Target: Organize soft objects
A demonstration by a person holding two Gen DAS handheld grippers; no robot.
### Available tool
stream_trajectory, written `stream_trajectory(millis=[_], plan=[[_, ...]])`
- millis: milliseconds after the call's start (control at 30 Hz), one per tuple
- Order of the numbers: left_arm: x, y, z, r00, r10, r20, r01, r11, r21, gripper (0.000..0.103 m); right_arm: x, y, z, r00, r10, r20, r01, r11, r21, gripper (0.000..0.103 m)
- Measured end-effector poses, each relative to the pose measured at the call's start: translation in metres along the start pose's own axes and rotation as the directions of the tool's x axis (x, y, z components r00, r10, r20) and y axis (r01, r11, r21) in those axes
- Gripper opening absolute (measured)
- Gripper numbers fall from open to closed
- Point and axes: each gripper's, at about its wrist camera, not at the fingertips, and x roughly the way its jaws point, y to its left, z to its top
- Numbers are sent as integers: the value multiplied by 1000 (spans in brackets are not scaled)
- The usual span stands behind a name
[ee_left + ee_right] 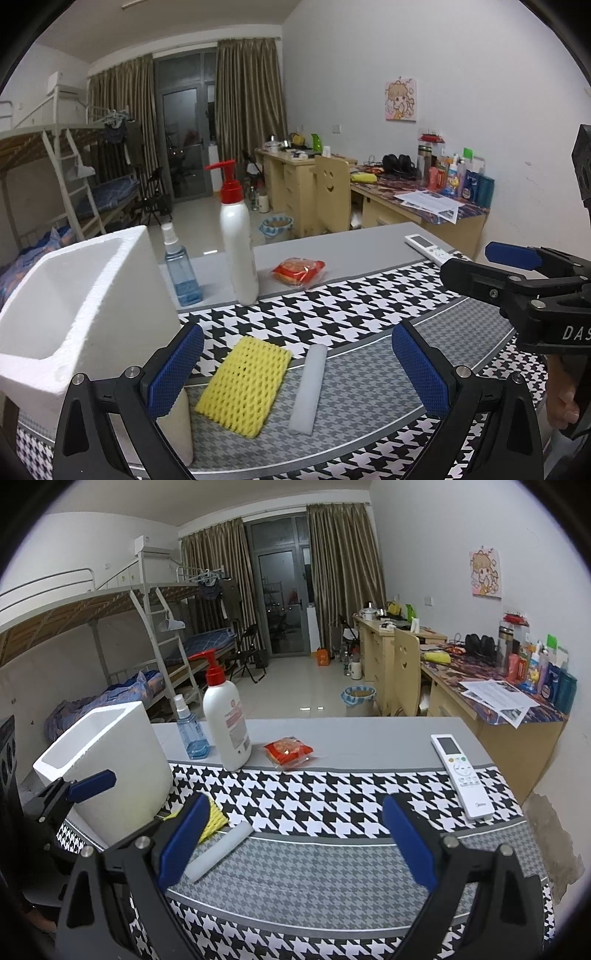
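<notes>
Blue-padded left gripper nearest, spread wide, nothing held, hanging low over the cloth. Between its fingers: yellow foam net at 11 o'clock, flat and slightly skewed, open mesh, limp-looking; grey foam strip just beside it at 12 o'clock, a pale straight bar, edges nearly touching the net. Cream foam block half hidden behind the left finger at 9 o'clock, shape hard to tell.

Right gripper likewise agape and empty, above bare houndstooth cloth; same strip at its 10 o'clock, net's corner peeking past the left pad.

Judged step: approach, before any grasp. No soft piece lifted yet, none visible inside the white foam box, at 9 to 10 o'clock of the left gripper and just beside the net. Next move, probably: lower the left gripper astride the net or the strip, pinch gently, carry to 10 o'clock and drop over the box rim. Light squeeze needed, since mesh and foam likely crush and spring; thin, flat net may demand pads brought right down to the cloth.

Farther out at 12 o'clock: white pump bottle with red top, upright; blue spray bottle beside it toward 11; red snack packet at 1 o'clock; white remote near the table's far right edge at 2 o'clock. Beyond, desks, bunk bed, curtains.
</notes>
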Motion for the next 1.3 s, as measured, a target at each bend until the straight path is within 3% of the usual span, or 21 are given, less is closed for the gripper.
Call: stream_trajectory(millis=[233,467,833,1300], plan=[[21,-1,-2,999,-19,-39,18,1000,-12,102,6,-8,-1,1000,-9,-15,9,1000,23,97],[43,11,-10,996,28,-88,-33,998,-49,102,17,-3,-6,999,-19,-45,18,1000,-8,97],[51,28,-16,989,120,-90,-126,990,-67,102,31,1,-11,996,0,-85,-2,1000,-28,97],[72,42,-31,973,79,-218,-105,988,-109,79,50,21,-18,988,37,-149,-49,996,-76,97]])
